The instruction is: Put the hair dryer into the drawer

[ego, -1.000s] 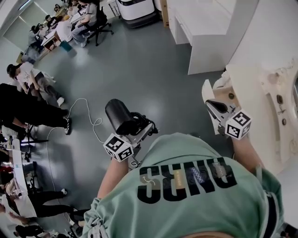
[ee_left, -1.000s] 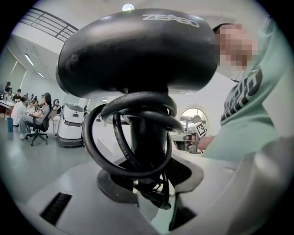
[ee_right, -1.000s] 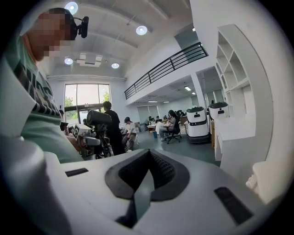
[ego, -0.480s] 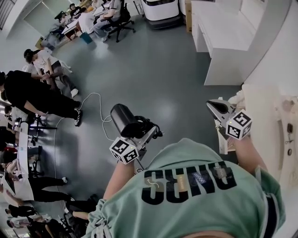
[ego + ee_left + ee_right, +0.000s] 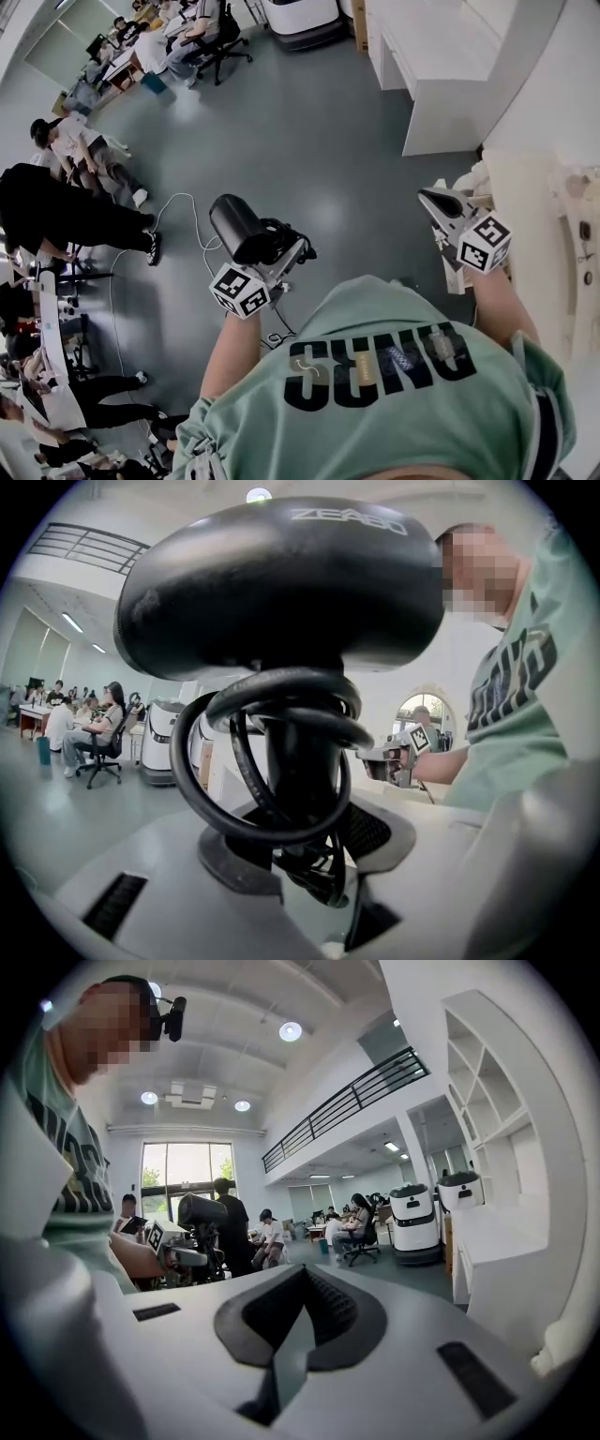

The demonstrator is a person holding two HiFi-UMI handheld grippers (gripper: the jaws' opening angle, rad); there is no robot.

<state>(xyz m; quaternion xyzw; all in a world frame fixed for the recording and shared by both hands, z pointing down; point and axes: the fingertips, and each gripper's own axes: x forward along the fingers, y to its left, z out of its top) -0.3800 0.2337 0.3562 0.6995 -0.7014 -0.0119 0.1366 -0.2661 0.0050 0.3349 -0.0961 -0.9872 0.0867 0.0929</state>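
The left gripper [image 5: 281,251] is clamped on the hair dryer [image 5: 239,228]: in the left gripper view the black handle stands upright between the two jaws, which press on it from either side. The rounded black barrel sits right above the jaws and fills the upper part of that view. The black cord [image 5: 272,761] is looped several times around the handle just below the barrel, and part of it hangs down into the gap between the jaws. From the head view, the dryer is held in the air over the grey floor [image 5: 309,141], ahead of the person's left side, with its barrel pointing away from the green shirt [image 5: 394,394]. The marker cube [image 5: 236,291] sits just behind it on the gripper. The right gripper [image 5: 439,201] is well apart from the dryer, on the person's right, near the edge of a white piece of furniture [image 5: 520,206]. Its jaws are drawn together with nothing between them. Several people [image 5: 56,159] sit or stand farther off across the floor.
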